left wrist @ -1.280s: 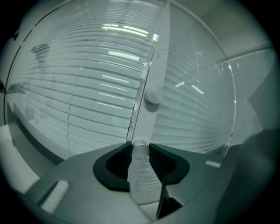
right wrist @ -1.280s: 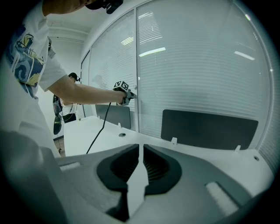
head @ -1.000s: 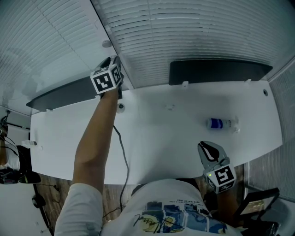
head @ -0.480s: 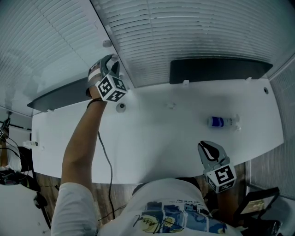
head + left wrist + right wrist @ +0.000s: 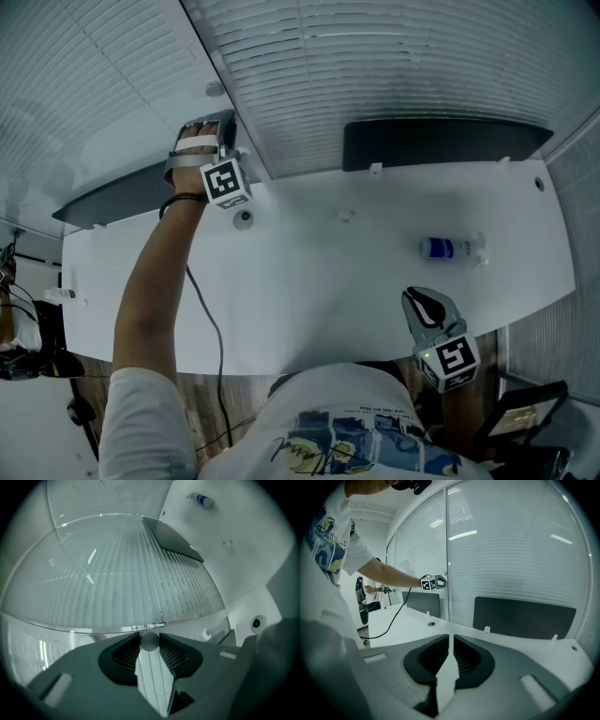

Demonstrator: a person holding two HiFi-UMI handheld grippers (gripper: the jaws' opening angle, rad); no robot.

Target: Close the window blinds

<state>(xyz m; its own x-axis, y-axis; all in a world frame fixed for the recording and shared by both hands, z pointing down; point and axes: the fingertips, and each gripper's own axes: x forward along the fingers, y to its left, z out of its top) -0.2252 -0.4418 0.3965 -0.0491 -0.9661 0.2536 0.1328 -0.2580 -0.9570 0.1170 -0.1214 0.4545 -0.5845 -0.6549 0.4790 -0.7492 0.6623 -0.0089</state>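
Observation:
White slatted blinds (image 5: 394, 66) cover the windows behind the desk and fill the left gripper view (image 5: 117, 573). My left gripper (image 5: 223, 127) is raised to the corner post between two windows. In its own view a thin round wand (image 5: 150, 641) sits end-on between the jaw tips. The jaws have just been closing and now press on it from both sides. My right gripper (image 5: 424, 302) rests low by the desk's near edge, shut with nothing in it (image 5: 450, 637). The right gripper view shows the left gripper (image 5: 439, 581) at the blinds.
A white desk (image 5: 356, 281) runs along the windows. Two dark divider panels (image 5: 441, 143) (image 5: 122, 192) stand at its back edge. A small bottle (image 5: 448, 249) lies on it at the right. A round grommet (image 5: 245, 217) is near the left gripper, and a cable (image 5: 211, 319) hangs below the arm.
The left wrist has rolled round, so the marker cube now faces another way and the hand lies over the gripper. It also sank slightly. The right gripper has not moved.

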